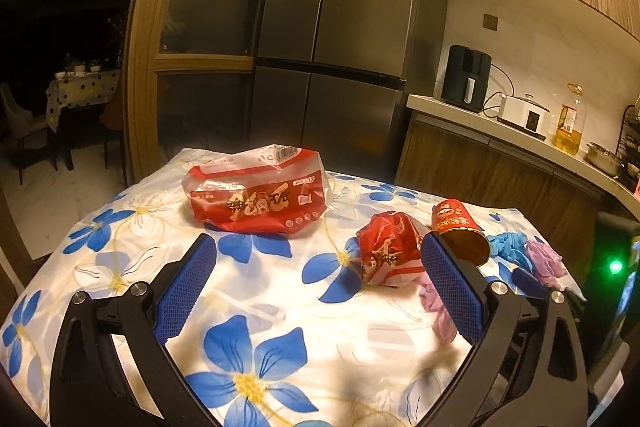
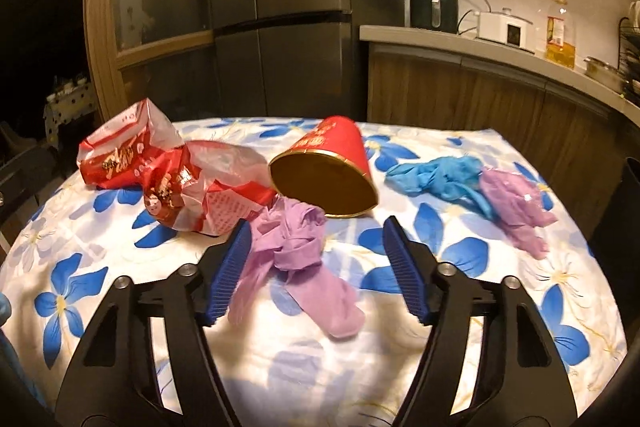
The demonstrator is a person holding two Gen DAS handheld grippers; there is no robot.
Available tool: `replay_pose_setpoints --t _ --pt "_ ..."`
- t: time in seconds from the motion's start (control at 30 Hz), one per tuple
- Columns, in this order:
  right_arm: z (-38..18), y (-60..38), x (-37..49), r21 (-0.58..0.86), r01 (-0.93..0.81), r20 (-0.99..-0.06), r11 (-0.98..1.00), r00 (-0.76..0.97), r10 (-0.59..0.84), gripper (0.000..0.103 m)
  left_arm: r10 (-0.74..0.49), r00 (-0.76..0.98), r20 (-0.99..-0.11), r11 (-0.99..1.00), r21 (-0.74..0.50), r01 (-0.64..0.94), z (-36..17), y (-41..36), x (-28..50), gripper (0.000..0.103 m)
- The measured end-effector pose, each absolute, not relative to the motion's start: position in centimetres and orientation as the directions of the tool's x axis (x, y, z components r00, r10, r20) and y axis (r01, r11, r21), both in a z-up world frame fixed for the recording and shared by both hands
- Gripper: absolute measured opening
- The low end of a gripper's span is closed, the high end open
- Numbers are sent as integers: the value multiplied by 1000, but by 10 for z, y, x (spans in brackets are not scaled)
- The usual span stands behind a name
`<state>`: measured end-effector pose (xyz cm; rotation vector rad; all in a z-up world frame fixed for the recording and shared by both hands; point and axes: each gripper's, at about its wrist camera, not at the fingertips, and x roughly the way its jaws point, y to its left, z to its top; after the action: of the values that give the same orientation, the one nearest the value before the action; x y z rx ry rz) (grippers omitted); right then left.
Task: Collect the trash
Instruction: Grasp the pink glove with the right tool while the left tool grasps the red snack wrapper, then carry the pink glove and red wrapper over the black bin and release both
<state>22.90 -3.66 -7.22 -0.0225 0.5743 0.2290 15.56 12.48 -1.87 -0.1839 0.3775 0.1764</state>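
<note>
left gripper (image 1: 318, 279): fingers wide open, nothing between, bare bench (image 1: 280, 307) ahead
right gripper (image 2: 316, 267): fingers apart, straddling purple glove (image 2: 292, 259), not pinching
red cup (image 2: 332, 171): tipped over just past it

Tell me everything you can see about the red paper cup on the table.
The red paper cup lies tipped on its side on the flowered tablecloth, its open mouth toward the right wrist camera. The outside is red with gold print, the rim gold-edged, the inside plain brown and apparently empty. A crumpled purple glove lies just before its mouth, a crumpled red wrapper at its left.
</note>
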Motion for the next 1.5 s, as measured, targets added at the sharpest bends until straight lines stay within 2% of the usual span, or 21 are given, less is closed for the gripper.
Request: replay_pose_setpoints --t 0.1,0.23,0.33,0.63,0.83,0.97,1.0,1.07,1.13,1.17,1.3,1.5 --pt "-80 -34 236 53 -237 -573 970 788 223 48 122 912 -392 968 -158 -197 -21 128 163 97" --pt "-85 -32 239 58 -258 -595 965 767 241 24 107 909 -404 968 -167 -189 -24 127 171 97" --pt "-84 -32 235 61 -270 -582 961 773 254 14 94 906 -412 970 -167 -176 -25 124 180 97" --pt "-60 -76 196 83 -205 -485 975 847 219 11 21 906 -422 986 -143 -89 -27 99 220 97" --pt "-55 -95 176 86 -196 -465 977 859 214 11 -33 872 -489 986 -157 -51 -40 93 248 97" --pt "-54 -97 169 81 -199 -458 977 863 214 11 -55 848 -527 985 -166 -39 -48 92 255 87" --pt "-54 -98 168 84 -197 -457 977 863 213 11 -57 846 -531 985 -166 -38 -50 92 256 73" --pt "-53 -100 166 86 -194 -458 977 864 212 11 -75 834 -547 984 -175 -27 -52 91 257 57" --pt "-52 -101 164 86 -191 -455 978 865 209 11 -89 826 -556 983 -181 -16 -54 91 258 50" --pt "-51 -101 163 86 -190 -454 978 866 208 11 -97 824 -558 983 -184 -9 -55 90 257 38" --pt "-48 -106 159 83 -184 -447 979 871 202 11 -103 826 -555 984 -179 3 -54 89 249 13" --pt "-42 -118 145 85 -172 -434 981 880 192 10 -107 845 -524 984 -178 14 -45 81 224 10"
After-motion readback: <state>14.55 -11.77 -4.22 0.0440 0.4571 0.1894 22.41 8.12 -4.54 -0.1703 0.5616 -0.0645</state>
